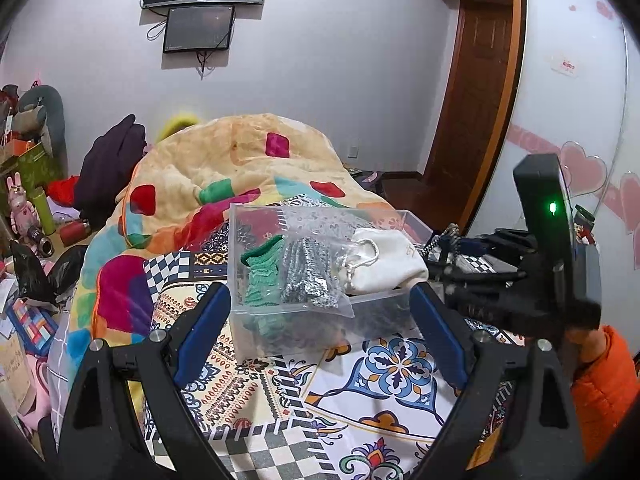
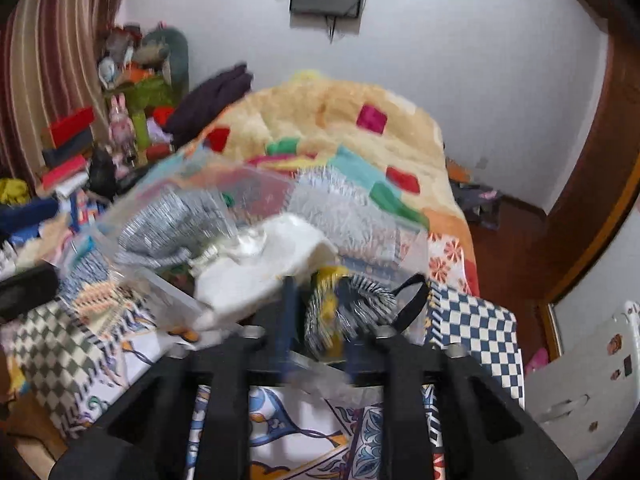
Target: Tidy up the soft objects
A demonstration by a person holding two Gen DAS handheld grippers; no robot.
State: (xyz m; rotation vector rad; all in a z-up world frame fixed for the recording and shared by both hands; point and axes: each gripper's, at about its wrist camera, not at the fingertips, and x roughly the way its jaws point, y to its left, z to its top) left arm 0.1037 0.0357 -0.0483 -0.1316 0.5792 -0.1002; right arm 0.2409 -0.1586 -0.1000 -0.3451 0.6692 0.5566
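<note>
A clear plastic bin sits on the patterned bedspread. In it lie a green knit piece, a grey speckled knit in a clear bag and a white drawstring pouch. My left gripper is open, its blue pads either side of the bin's near wall. My right gripper is shut on a striped black, white and yellow pouch with a black loop, held at the bin's right end beside the white pouch. The right wrist view is blurred.
A colourful fleece blanket is heaped behind the bin. Clutter of boxes and toys fills the left side. A wooden door and a white wardrobe stand on the right. The bed edge drops off to the right.
</note>
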